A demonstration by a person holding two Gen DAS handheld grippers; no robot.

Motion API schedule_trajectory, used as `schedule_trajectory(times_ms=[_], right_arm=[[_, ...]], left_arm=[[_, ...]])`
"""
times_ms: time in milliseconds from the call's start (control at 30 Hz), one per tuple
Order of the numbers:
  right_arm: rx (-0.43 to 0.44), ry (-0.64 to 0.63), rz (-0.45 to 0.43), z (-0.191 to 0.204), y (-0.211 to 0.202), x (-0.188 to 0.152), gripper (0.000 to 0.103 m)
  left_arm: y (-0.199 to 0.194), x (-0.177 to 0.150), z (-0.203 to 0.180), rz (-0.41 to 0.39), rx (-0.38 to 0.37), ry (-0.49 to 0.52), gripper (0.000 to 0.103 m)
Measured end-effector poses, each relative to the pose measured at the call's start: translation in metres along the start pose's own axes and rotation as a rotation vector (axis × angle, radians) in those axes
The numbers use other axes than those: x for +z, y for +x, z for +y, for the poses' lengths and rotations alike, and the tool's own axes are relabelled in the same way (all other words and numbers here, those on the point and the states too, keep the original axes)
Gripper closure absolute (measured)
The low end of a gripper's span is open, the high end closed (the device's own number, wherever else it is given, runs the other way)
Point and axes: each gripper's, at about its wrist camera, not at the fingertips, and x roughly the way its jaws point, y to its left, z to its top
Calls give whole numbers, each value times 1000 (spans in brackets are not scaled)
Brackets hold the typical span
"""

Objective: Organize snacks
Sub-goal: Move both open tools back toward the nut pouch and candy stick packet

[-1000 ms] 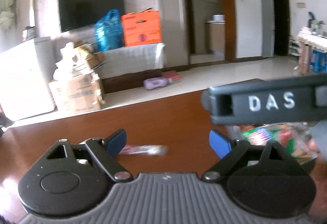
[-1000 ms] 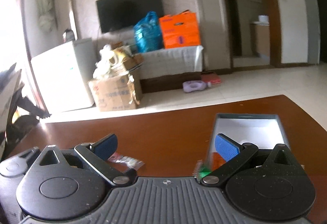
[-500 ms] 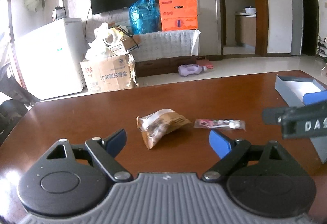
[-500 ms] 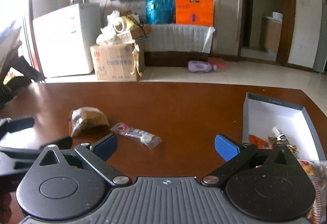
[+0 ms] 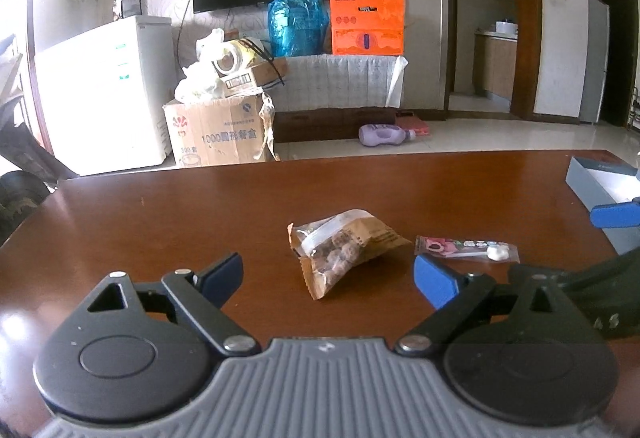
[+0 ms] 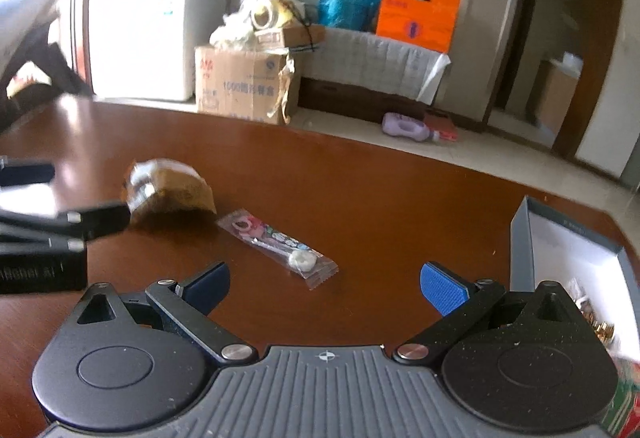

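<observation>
the left gripper (image 5: pixel 328 270) has its jaws spread wide, having just opened a little further, and holds nothing; the brown snack pouch (image 5: pixel 344 250) lies on the tabletop (image 5: pixel 160 222) just ahead, between the jaw lines, likely the next pick. the right gripper (image 6: pixel 324 282) is equally wide and empty, aimed near the clear-wrapped lollipop (image 6: pixel 280 246) just beside the pouch. only the right wrist view shows snacks already inside the open box (image 6: pixel 568 250); the left shows merely its corner
</observation>
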Motion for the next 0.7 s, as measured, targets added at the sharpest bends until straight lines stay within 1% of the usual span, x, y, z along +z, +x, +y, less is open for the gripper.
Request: schedule_trajectory(times_ms=[200, 433, 700], right_arm=[[-25, -61, 26, 8, 19, 0, 0], [-18, -70, 52, 10, 35, 1, 0], [-13, -65, 30, 8, 52, 9, 0]], left_arm=[[26, 6, -2, 22, -9, 7, 9], [51, 7, 5, 47, -31, 4, 9], [78, 8, 2, 62, -74, 46, 9]])
